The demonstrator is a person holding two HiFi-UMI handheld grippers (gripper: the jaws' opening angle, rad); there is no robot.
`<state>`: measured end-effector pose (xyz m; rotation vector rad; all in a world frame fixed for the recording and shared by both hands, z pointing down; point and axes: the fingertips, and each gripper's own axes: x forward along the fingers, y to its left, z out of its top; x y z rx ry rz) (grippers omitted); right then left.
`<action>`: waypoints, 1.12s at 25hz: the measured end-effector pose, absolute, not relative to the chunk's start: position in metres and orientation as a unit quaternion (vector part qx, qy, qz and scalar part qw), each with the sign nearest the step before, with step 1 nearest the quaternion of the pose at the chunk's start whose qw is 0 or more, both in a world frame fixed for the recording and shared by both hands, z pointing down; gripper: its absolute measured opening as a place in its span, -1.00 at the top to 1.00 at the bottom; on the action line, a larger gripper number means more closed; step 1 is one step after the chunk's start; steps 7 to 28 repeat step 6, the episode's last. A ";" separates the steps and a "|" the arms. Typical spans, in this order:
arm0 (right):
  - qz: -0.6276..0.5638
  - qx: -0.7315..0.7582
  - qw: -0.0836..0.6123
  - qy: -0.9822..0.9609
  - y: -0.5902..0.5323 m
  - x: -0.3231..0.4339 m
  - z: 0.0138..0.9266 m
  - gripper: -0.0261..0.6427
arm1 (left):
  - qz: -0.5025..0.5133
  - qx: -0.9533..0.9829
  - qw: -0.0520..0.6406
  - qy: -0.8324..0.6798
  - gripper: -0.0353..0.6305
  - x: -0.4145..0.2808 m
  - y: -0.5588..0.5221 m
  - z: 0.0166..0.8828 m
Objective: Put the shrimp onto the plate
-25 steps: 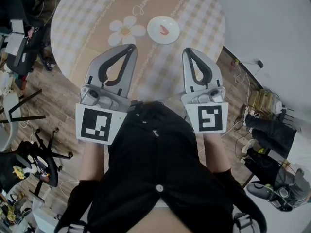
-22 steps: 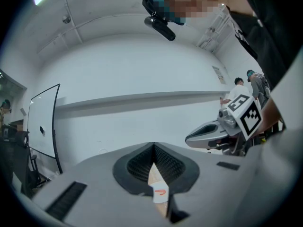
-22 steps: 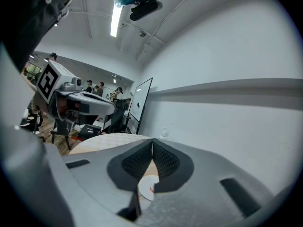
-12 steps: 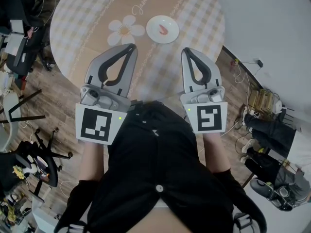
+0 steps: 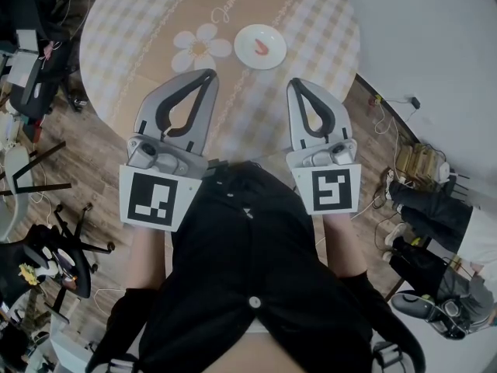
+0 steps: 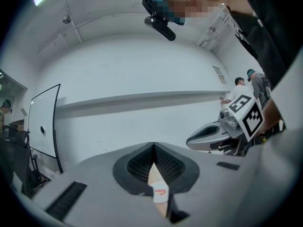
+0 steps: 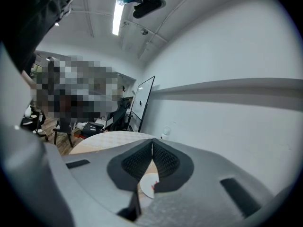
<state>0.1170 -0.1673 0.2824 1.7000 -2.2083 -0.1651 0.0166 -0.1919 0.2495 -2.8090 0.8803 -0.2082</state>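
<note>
A small white plate [image 5: 260, 47] sits on the far side of the round checked table [image 5: 140, 37], and a red shrimp [image 5: 262, 47] lies on it. Both grippers hang near the table's front edge, well short of the plate. My left gripper [image 5: 210, 74] is shut with nothing in it, and so is my right gripper [image 5: 294, 83]. In the left gripper view the plate [image 6: 159, 192] and shrimp [image 6: 161, 191] show through the gap below the closed jaws. The right gripper view shows an edge of the plate [image 7: 148, 187] the same way.
A white flower print [image 5: 200, 47] lies on the cloth left of the plate. Black chairs [image 5: 58, 255] stand on the wooden floor at left. Cables and dark bags [image 5: 423, 216] lie on the floor at right, beside a white wall.
My right gripper has drifted slightly left and towards the table. The left gripper, plate and shrimp have stayed put.
</note>
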 end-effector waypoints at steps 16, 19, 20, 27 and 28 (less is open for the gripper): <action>-0.058 0.597 0.176 -0.781 -0.167 0.115 0.285 0.92 | -0.073 -0.946 0.099 0.299 0.89 0.016 -0.193 0.250; -0.058 0.597 0.176 -0.781 -0.167 0.115 0.285 0.92 | -0.073 -0.946 0.099 0.299 0.89 0.016 -0.193 0.250; -0.058 0.597 0.176 -0.781 -0.167 0.115 0.285 0.92 | -0.073 -0.946 0.099 0.299 0.89 0.016 -0.193 0.250; -0.058 0.597 0.176 -0.781 -0.167 0.115 0.285 0.92 | -0.073 -0.946 0.099 0.299 0.89 0.016 -0.193 0.250; -0.058 0.597 0.176 -0.781 -0.167 0.115 0.285 0.92 | -0.073 -0.946 0.099 0.299 0.89 0.016 -0.193 0.250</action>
